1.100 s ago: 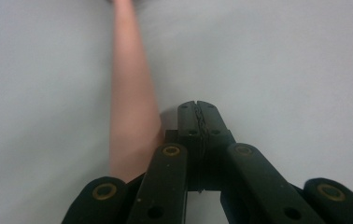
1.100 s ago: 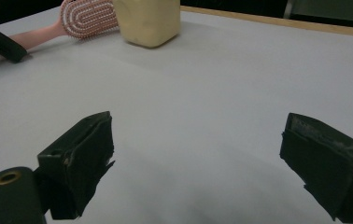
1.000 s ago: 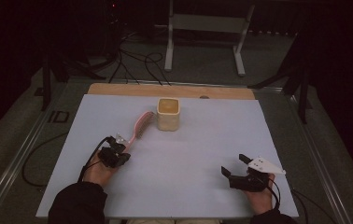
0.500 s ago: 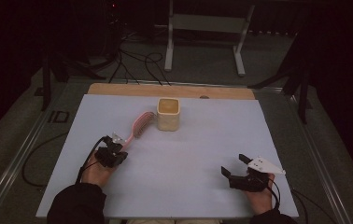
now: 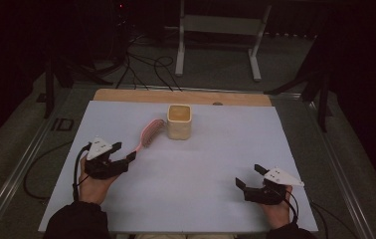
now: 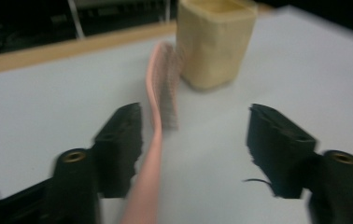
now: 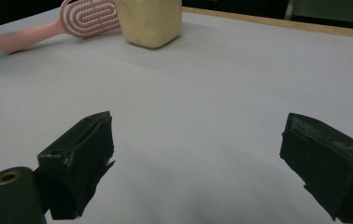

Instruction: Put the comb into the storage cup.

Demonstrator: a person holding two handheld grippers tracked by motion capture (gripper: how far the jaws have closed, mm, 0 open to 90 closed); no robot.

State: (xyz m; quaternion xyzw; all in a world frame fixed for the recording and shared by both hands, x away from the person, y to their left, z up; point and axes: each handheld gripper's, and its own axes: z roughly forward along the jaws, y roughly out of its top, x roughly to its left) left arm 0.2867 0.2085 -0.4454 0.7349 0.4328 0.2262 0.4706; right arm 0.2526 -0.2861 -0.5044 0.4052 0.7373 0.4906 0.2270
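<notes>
Left gripper (image 5: 126, 155) jaws have just been opening; the hairbrush (image 5: 149, 133) handle lies loose between them, head at 12 o'clock against the cup (image 5: 179, 122). Right gripper (image 5: 248, 177) gapes wide, holding nothing.

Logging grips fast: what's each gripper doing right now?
Left gripper: jaws just opened, pink hairbrush handle between them, not pressed.
Right gripper: open, holding nothing.
</notes>
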